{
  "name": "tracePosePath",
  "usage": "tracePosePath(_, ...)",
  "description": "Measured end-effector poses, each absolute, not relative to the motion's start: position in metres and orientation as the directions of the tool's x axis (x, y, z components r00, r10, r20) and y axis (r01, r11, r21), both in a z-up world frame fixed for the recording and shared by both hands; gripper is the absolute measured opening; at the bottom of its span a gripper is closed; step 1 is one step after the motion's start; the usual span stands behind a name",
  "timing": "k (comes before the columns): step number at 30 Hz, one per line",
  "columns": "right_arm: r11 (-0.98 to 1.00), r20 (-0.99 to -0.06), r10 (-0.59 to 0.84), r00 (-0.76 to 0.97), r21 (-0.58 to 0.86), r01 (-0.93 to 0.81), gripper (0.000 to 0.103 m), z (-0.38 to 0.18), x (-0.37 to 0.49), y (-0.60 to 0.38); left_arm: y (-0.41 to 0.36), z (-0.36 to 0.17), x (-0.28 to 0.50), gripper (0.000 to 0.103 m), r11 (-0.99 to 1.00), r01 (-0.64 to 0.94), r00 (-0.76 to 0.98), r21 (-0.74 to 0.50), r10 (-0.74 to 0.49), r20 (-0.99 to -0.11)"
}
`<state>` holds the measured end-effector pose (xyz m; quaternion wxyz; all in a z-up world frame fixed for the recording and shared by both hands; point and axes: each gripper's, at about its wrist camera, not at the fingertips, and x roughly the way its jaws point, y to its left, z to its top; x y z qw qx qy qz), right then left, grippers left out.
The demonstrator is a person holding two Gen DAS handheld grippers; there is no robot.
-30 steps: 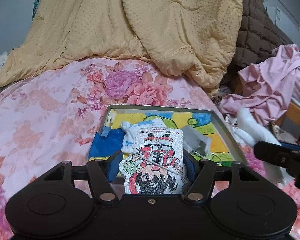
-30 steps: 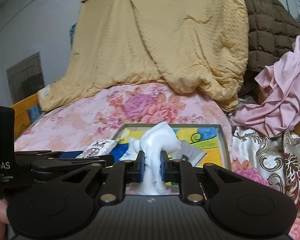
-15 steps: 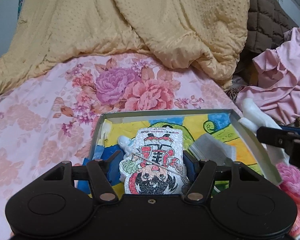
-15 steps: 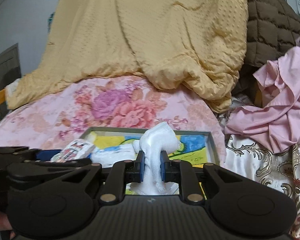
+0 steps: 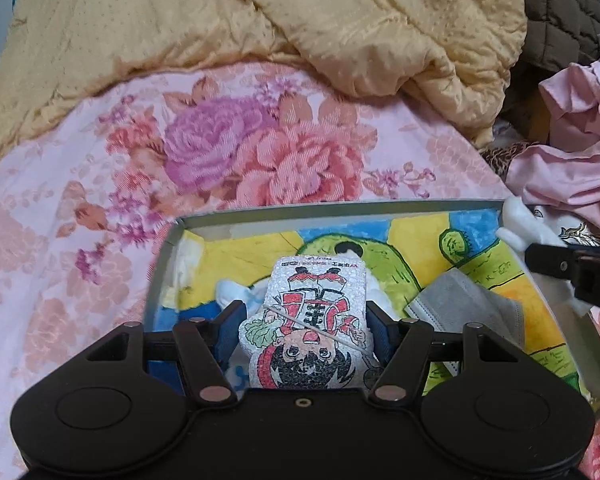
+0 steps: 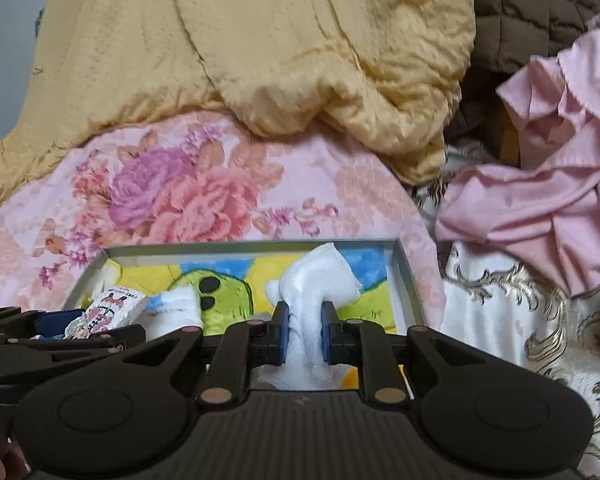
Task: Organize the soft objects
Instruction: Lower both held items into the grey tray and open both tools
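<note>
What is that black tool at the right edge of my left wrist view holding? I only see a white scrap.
Observer: The right gripper has its jaws shut on a white cloth.
Operator: Is it near the tray?
Observer: Yes, it lines up with the right half of the tray, its top bunched upward.
Operator: And my cartoon piece, is it a card?
Observer: No. From the side, the cartoon slab looks thick, like a block.

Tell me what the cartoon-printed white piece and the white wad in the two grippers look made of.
Cartoon-printed white piece: likely foam, matte; its surface looks grainy and beaded. White wad: probably terry or gauze cloth, matte; it shows woven texture and bunches between the pads.
</note>
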<state>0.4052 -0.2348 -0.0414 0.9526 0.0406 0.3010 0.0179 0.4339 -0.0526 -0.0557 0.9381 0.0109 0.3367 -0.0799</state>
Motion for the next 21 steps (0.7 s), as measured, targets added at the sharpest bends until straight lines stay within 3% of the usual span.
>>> tracePosePath(4, 0.997, -0.589, 0.065, 0.806, 0.075, -0.026, 0.024, -0.048, 0.405, -0.234, -0.056, -0.062, 0.435, 0.076, 0.987, 0.16, 0.756, -0.011, -0.13, -0.641)
tracePosePath(10, 0.996, -0.595, 0.068, 0.801, 0.09, -0.018, 0.046, -0.051, 0.4, -0.235, -0.053, -0.071, 0.434, 0.088, 0.99, 0.144, 0.749, 0.008, -0.104, -0.655)
tracePosePath(13, 0.995, -0.587, 0.077, 0.806, 0.095, -0.026, 0.061, -0.047, 0.398, -0.234, -0.052, -0.073, 0.432, 0.094, 0.991, 0.135, 0.747, 0.023, -0.086, -0.66)
tracePosePath(17, 0.994, -0.568, 0.083, 0.819, 0.11, -0.024, 0.099, -0.039, 0.394, -0.234, -0.05, -0.072, 0.429, 0.102, 0.991, 0.131, 0.752, 0.028, -0.081, -0.655)
tracePosePath(21, 0.993, -0.549, 0.096, 0.83, 0.107, -0.044, 0.102, -0.031, 0.389, -0.23, -0.047, -0.067, 0.426, 0.102, 0.993, 0.121, 0.744, 0.005, -0.087, -0.663)
